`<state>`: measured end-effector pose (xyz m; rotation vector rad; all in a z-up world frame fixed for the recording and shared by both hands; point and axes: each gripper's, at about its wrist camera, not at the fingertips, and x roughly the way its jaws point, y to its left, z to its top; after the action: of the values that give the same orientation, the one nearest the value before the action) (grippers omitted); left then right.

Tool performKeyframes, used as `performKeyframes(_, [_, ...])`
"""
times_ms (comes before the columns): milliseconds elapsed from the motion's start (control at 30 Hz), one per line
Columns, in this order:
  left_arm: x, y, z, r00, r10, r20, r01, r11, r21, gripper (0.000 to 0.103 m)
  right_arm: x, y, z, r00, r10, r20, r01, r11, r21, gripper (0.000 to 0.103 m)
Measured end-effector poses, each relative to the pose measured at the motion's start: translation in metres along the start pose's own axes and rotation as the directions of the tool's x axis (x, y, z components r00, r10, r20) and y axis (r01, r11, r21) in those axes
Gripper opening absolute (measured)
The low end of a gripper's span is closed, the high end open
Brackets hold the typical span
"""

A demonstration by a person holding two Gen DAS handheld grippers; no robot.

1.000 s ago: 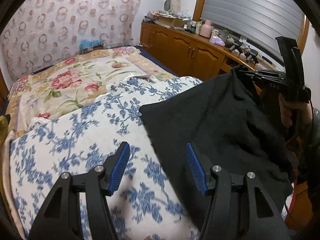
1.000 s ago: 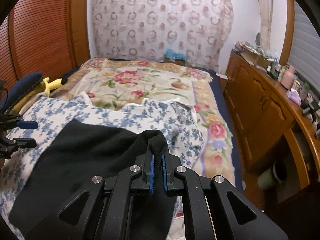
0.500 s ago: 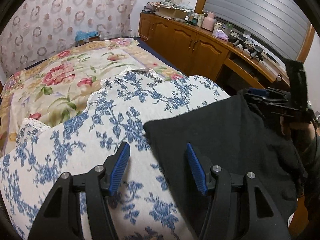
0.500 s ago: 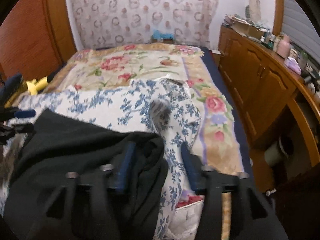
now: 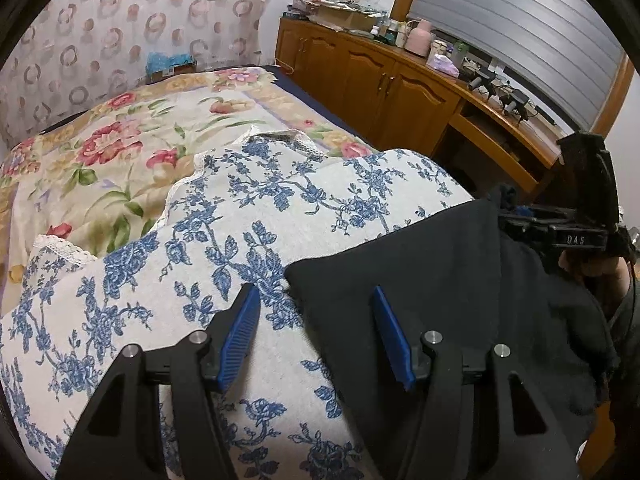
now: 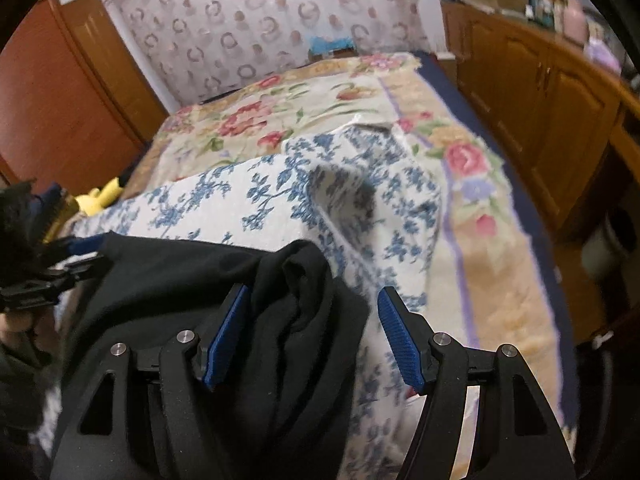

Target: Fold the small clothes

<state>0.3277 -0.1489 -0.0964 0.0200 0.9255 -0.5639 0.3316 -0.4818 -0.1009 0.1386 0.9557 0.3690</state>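
A black garment [image 5: 432, 280] lies on a blue-flowered white cloth [image 5: 240, 232] on the bed. My left gripper [image 5: 316, 332] is open, straddling the garment's left corner, its right finger over the black fabric. In the right wrist view the garment [image 6: 296, 320] is bunched into folds at its right end. My right gripper [image 6: 314, 332] is open and empty, with that bunched end between its fingers. The right gripper also shows in the left wrist view [image 5: 560, 228] at the garment's far right edge. The left gripper shows in the right wrist view [image 6: 44, 276] at the far left.
A floral bedspread [image 5: 132, 132] covers the far half of the bed. Wooden cabinets [image 5: 376, 80] with clutter on top run along the right. A yellow plush toy [image 6: 100, 200] lies at the bed's left edge. A patterned curtain [image 5: 140, 20] hangs behind.
My right gripper has opened and let go of the black garment, which has dropped onto the flowered cloth. The left gripper has stayed open and shifted a little over the garment's left corner.
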Motion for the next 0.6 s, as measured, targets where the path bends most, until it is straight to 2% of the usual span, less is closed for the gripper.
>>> performKeyframes(33, [0.001, 0.000, 0.000, 1.000, -0.011, 0.003, 0.011, 1.000, -0.005, 0.049, 0.000, 0.001, -0.001, 1.000, 0.015, -0.008, -0.015, 1.000, 0.001, 0.068])
performKeyframes(100, [0.001, 0.001, 0.001, 1.000, -0.026, 0.006, 0.026, 1.000, -0.010, 0.042, 0.000, 0.003, -0.001, 0.999, 0.034, -0.011, -0.034, 0.999, 0.001, 0.061])
performKeyframes(133, [0.002, 0.001, 0.002, 0.999, -0.034, 0.005, 0.034, 0.999, -0.016, 0.034, -0.001, 0.004, -0.001, 0.999, 0.052, -0.013, -0.052, 0.999, 0.001, 0.054])
performKeyframes(167, [0.002, 0.002, 0.003, 0.999, -0.046, 0.002, 0.047, 0.999, -0.025, 0.030, -0.002, 0.006, -0.001, 0.998, 0.062, -0.013, -0.062, 0.998, -0.003, 0.047])
performKeyframes(200, [0.003, 0.001, 0.003, 0.999, -0.052, 0.000, 0.052, 0.998, -0.029, 0.028, -0.003, 0.007, -0.002, 0.997, 0.070, -0.013, -0.070, 0.998, -0.008, 0.044])
performKeyframes(233, [0.003, 0.001, 0.003, 0.999, -0.053, 0.001, 0.053, 0.998, -0.029, 0.021, -0.005, 0.011, -0.002, 0.998, 0.067, -0.012, -0.067, 0.998, -0.022, 0.040])
performKeyframes(333, [0.001, -0.003, 0.004, 0.998, -0.054, 0.008, 0.055, 0.998, -0.019, 0.006, -0.007, 0.018, -0.003, 0.999, 0.049, -0.004, -0.050, 0.997, -0.056, 0.030])
performKeyframes(400, [-0.004, -0.008, 0.005, 0.998, -0.056, 0.026, 0.056, 0.998, -0.007, 0.004, -0.009, 0.020, -0.004, 1.000, 0.023, 0.009, -0.022, 0.996, -0.081, 0.023])
performKeyframes(467, [-0.013, -0.015, 0.007, 0.996, -0.062, 0.058, 0.062, 0.998, 0.006, 0.004, -0.015, 0.023, -0.006, 0.999, -0.010, 0.031, 0.013, 0.994, -0.104, 0.011])
performKeyframes(600, [-0.036, -0.025, 0.011, 0.988, -0.088, 0.126, 0.084, 0.996, 0.034, 0.004, -0.030, 0.031, -0.011, 0.996, -0.036, 0.083, 0.048, 0.988, -0.148, 0.007])
